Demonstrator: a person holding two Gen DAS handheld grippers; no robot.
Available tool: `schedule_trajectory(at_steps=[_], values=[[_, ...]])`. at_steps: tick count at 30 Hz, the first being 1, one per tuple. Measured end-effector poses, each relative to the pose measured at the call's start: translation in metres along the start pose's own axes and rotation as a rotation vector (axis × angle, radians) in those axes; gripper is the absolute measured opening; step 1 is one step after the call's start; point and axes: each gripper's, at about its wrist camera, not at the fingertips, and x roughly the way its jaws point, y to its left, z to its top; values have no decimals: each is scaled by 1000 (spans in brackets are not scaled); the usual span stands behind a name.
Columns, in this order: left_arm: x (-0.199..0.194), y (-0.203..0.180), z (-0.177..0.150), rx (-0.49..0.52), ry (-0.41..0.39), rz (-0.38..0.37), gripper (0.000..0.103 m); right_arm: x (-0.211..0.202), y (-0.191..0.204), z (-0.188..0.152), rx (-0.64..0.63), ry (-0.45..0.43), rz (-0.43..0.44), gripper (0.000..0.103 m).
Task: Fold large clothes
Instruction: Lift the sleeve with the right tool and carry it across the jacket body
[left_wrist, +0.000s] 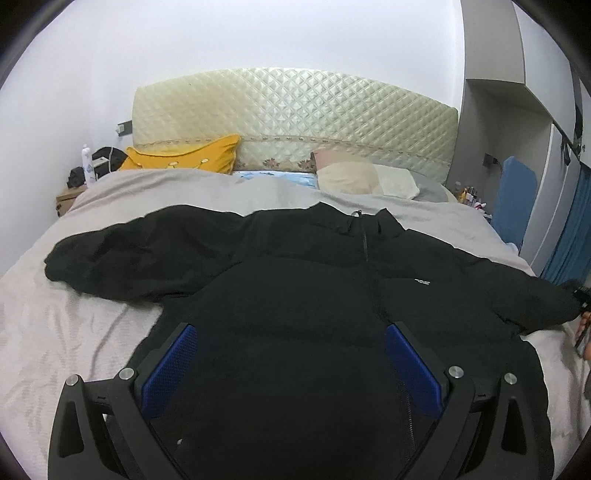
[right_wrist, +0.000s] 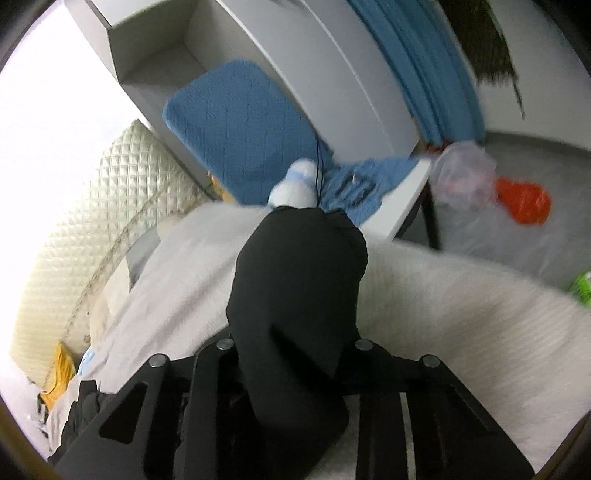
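Left wrist view: black puffer jacket (left_wrist: 295, 295) lies front-up on grey bedsheet (left_wrist: 55, 332), zipper closed, both sleeves spread outward. Left gripper (left_wrist: 291, 365) hovers over jacket's lower body, jaws wide apart, blue pads (left_wrist: 170, 369) bare, gripping nothing. Right wrist view: right gripper (right_wrist: 295, 369) clamped on right sleeve (right_wrist: 299, 280), cuff end pointing toward bed edge. Progress judgement: no fold made yet; first sleeve fold apparently starting, other sleeve and body folds remain.

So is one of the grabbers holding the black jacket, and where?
Yes. The right gripper is shut on the black jacket by one sleeve, partway along it. The left gripper is open over the jacket's lower front, holding nothing.
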Motion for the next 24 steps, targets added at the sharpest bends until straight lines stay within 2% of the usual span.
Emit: schedule_trajectory(at_steps=[6, 11, 13, 17, 20, 24], values=[[-20, 4, 1, 19, -27, 2, 102, -39, 23, 35, -49, -50, -53, 26], [-22, 8, -1, 53, -28, 19, 102, -77, 66, 52, -57, -85, -47, 26], [-22, 12, -3, 53, -18, 17, 102, -97, 92, 59, -64, -112, -41, 26], [-23, 18, -12, 94, 15, 61, 102, -133, 146, 56, -159, -176, -34, 27], [-30, 26, -16, 83, 28, 28, 102, -160, 186, 48, -202, -191, 2, 27], [-43, 38, -17, 67, 3, 8, 102, -200, 258, 33, -312, -231, 49, 28]])
